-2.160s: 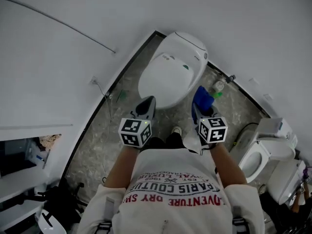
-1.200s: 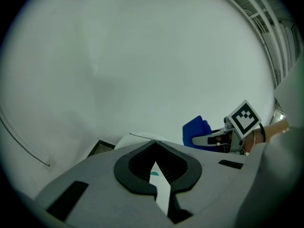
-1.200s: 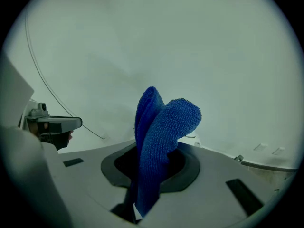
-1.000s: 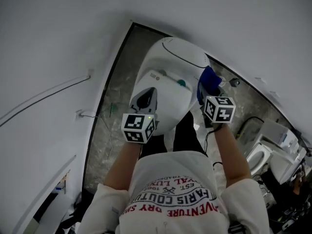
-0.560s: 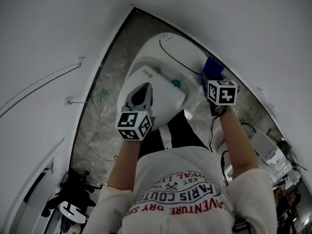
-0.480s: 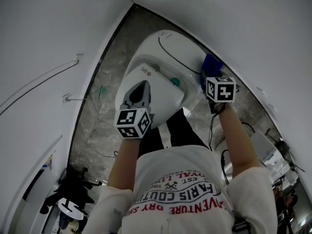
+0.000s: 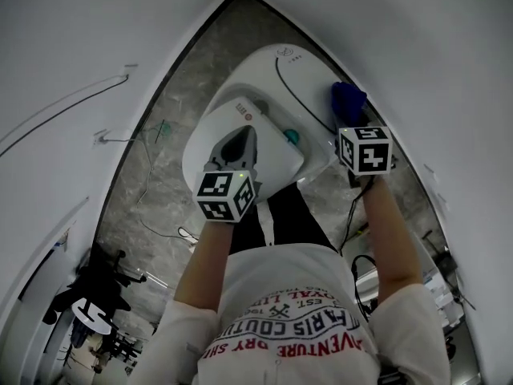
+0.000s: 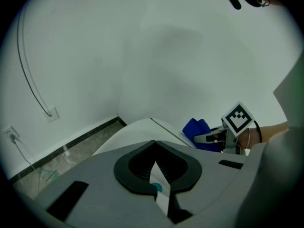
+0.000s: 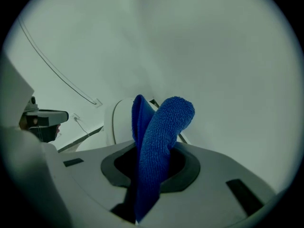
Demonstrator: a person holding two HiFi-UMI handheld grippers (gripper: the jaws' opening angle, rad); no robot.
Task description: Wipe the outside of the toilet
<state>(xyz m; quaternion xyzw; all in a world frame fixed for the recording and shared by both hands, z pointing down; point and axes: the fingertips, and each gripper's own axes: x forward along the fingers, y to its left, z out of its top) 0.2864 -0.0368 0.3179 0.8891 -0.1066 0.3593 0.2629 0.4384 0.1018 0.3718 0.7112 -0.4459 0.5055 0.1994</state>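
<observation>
Blue terry cloth [image 9: 159, 141] stands up folded between the jaws of my right gripper [image 9: 149, 175], which are clenched on its lower part. That leaves a thick padded end free to rub with. From the head view the cloth [image 7: 348, 100] sits at the toilet's [image 7: 296, 79] rear right flank, in the narrow gap between the toilet and the wall. I judge I am reaching for the side of the shell there. Whether the cloth is actually pressing on the toilet I can't quite tell, since the gripper [image 7: 349, 120] covers the contact.

My left gripper [image 7: 240, 139] hangs above the toilet's closed lid, just short of the teal button [image 7: 292, 137]. Its own view shows the jaws drawn together to a thin slit with nothing between them. Only the white lid shows through. It looks parked there to stay out of the way.

Two seconds back the cloth was off the toilet's front right, low toward the floor, and the left gripper was off its front left. Both have since travelled toward the toilet's rear, and over the last half second the cloth has barely shifted.
</observation>
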